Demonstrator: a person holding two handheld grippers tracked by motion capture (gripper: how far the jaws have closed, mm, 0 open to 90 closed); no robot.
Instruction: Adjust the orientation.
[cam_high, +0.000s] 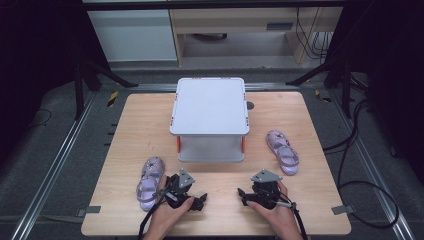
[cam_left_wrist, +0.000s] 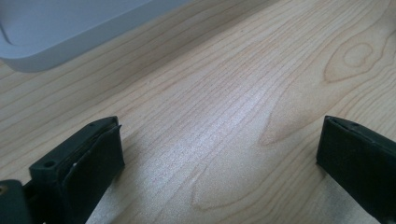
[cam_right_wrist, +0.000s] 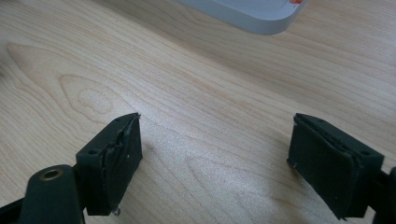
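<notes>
Two sandals, one shelf, both grippers empty. Use the grey two-tier shelf (cam_high: 209, 117) as your landmark: the left sandal (cam_high: 149, 182) lies off its front-left corner, the right sandal (cam_high: 283, 151) just off its front-right corner, both flat on the wooden table (cam_high: 135, 120). Your left gripper (cam_high: 199, 202) sits in front of the shelf, jaws wide apart over bare wood, pointing inward toward the middle, so the left sandal is close beside it on the outer side, near your hand. Your right gripper (cam_high: 242, 196) mirrors that, jaws wide too, but its sandal is farther out and nearer the shelf. So the left hand is the nearer one, I'd judge. Both sandals run long-axis roughly front to back, the right one tilted slightly. In the gripper views you get wood and a shelf edge between the jaws. Lower shelf tier is mostly hidden under the top; strap detail is too small to read.
</notes>
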